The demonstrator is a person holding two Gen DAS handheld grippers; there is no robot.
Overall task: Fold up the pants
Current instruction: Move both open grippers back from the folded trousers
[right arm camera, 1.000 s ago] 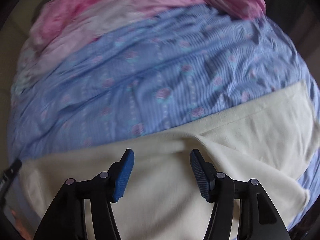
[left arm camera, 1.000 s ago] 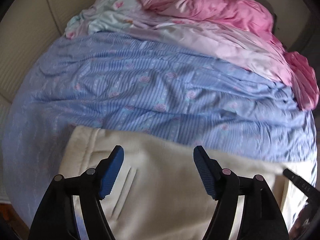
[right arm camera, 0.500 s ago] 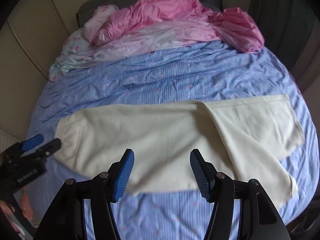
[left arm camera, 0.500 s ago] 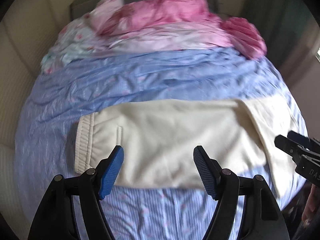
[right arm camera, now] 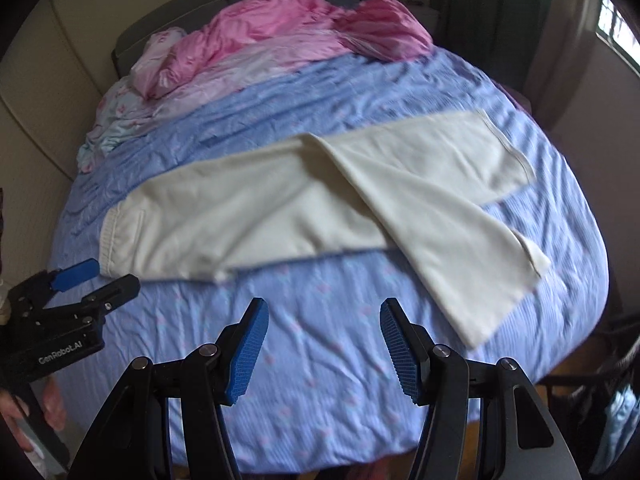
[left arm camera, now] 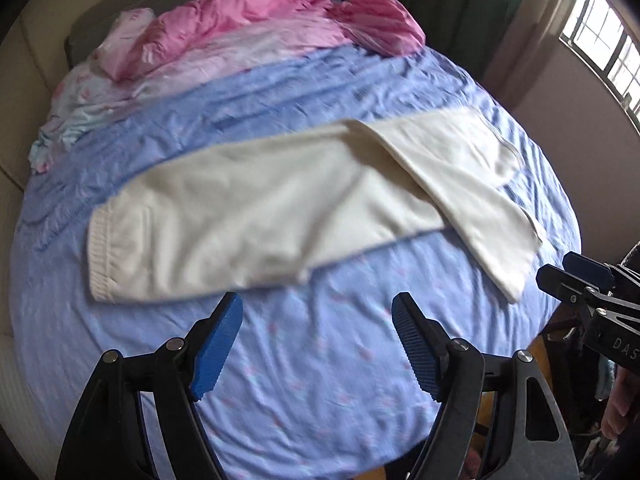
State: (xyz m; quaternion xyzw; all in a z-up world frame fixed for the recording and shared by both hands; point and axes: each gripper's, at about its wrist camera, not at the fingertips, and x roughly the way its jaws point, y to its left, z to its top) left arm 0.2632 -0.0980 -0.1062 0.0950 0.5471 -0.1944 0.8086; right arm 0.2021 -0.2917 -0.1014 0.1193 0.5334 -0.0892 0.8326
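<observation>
Cream pants (left arm camera: 280, 208) lie flat across the blue bed sheet (left arm camera: 320, 360), waistband left, two legs splayed right. The left hand-held gripper (left arm camera: 316, 344) hovers above the sheet, jaws apart, gripping nothing.

Left gripper (left arm camera: 317, 344) open wide, holding nothing. Right gripper (right arm camera: 321, 350) open too, empty, pointing toward 12 o'clock.
</observation>
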